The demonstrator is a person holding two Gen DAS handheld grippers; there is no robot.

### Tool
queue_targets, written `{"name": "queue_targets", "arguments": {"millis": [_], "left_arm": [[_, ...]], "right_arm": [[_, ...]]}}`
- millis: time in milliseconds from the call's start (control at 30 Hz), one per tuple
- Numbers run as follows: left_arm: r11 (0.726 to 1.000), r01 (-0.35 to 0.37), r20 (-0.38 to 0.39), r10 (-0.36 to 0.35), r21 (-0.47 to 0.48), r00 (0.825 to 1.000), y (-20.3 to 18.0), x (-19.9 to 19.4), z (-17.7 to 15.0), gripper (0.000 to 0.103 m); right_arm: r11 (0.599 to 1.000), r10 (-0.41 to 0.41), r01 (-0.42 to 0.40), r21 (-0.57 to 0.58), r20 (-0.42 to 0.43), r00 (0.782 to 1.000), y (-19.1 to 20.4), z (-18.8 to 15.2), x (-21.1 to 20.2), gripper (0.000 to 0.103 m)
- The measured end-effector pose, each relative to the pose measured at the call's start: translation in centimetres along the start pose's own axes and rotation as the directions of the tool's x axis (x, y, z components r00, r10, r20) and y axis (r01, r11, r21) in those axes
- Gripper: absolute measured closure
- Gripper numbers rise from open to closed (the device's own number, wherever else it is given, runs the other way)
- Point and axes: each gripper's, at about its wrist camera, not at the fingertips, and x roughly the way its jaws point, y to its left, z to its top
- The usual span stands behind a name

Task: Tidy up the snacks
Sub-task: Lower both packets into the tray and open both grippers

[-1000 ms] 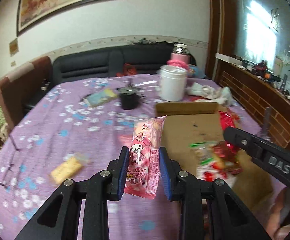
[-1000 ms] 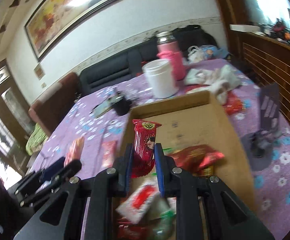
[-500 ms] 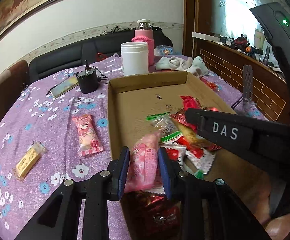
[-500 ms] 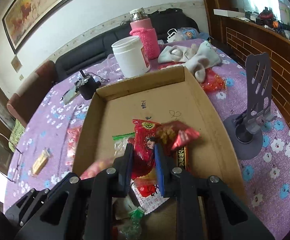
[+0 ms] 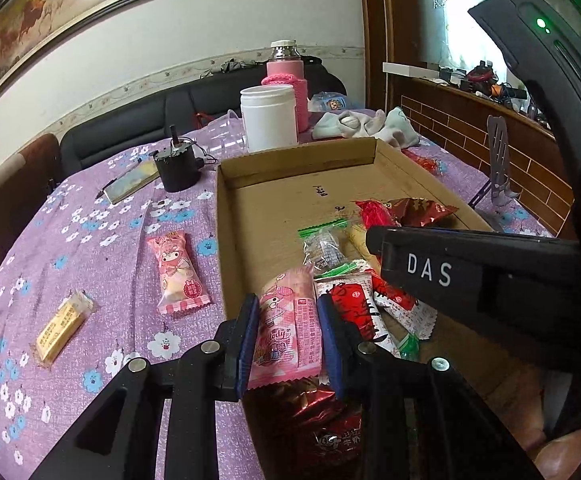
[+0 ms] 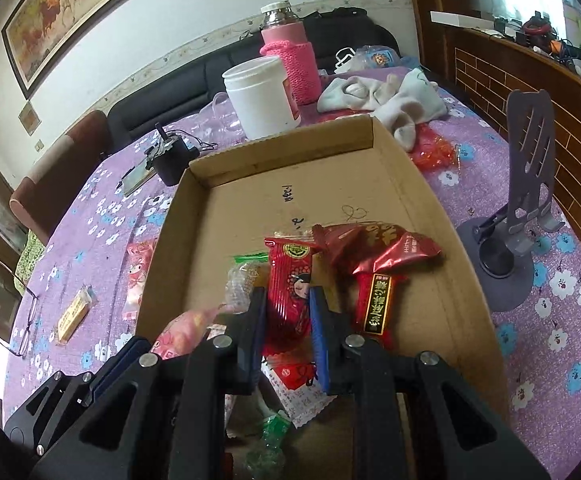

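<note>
Two packets are in my grip above the cardboard box (image 6: 406,168): my left gripper (image 5: 288,340) is clamped on a pink snack packet (image 5: 288,328), my right gripper (image 6: 288,328) on a red snack packet (image 6: 290,292). This looks like the drop-off step; next I should let both go onto the pile, then fetch the pink packet (image 5: 178,276) and yellow bar (image 5: 62,326) lying on the tabletop (image 5: 90,216) near the box's left wall

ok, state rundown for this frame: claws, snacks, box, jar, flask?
left claw: shut on pink snack pack, over the box
right claw: shut on red snack pack, over the box
cardboard box: open, several snacks piled at near end
pink pack on cloth: outside box, lying flat
yellow bar: outside box, lying flat
white jar: upright, lidded
pink flask: upright, capped
</note>
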Motion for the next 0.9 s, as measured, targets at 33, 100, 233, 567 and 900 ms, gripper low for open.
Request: {"name": "queue_targets", "arguments": {"millis": [33, 100, 233, 567, 900], "left_arm": [[1.0, -0.002, 0.001, 0.002, 0.005, 1.0, -0.07, 0.0, -0.03, 0.073], [1.0, -0.006, 0.005, 0.006, 0.013, 1.0, -0.23, -0.03, -0.1, 0.073], [1.0, -0.01, 0.011, 0.01, 0.027, 1.0, -0.48, -0.1, -0.24, 0.073], [0.999, -0.006, 0.012, 0.005, 0.04, 1.0, -0.69, 0.02, -0.41, 0.073], [0.999, -0.002, 0.011, 0.002, 0.035, 1.0, -0.67, 0.09, -0.43, 0.073]], "right_arm": [[1.0, -0.001, 0.001, 0.0, 0.0, 1.0, -0.01, 0.0, 0.01, 0.083], [1.0, -0.002, 0.002, 0.0, 0.0, 1.0, 0.0, 0.01, 0.02, 0.083], [1.0, -0.008, 0.008, -0.007, 0.002, 1.0, 0.07, -0.01, 0.03, 0.083], [1.0, -0.02, 0.02, -0.021, 0.003, 1.0, 0.35, -0.09, 0.05, 0.083], [0.999, -0.023, 0.023, -0.027, 0.003, 1.0, 0.4, -0.1, 0.07, 0.083]]}}
